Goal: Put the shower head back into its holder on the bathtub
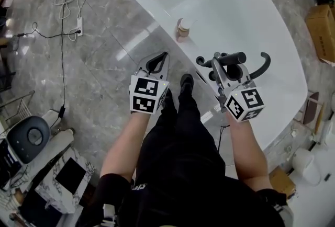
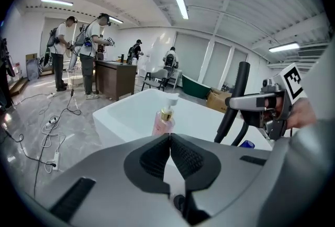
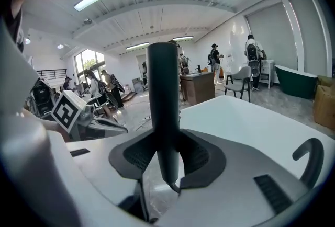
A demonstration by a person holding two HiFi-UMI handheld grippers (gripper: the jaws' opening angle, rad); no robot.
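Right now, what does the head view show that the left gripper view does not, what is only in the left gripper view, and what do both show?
Only the head view: the person's legs and the marker cube on the left gripper. Only the left gripper view: people at a dark counter and ceiling lights. Both: the white bathtub, the pump bottle and the right gripper closed on the black shower head.

Black shower head point(image 3: 162, 100) held over white bathtub point(image 1: 272, 37).
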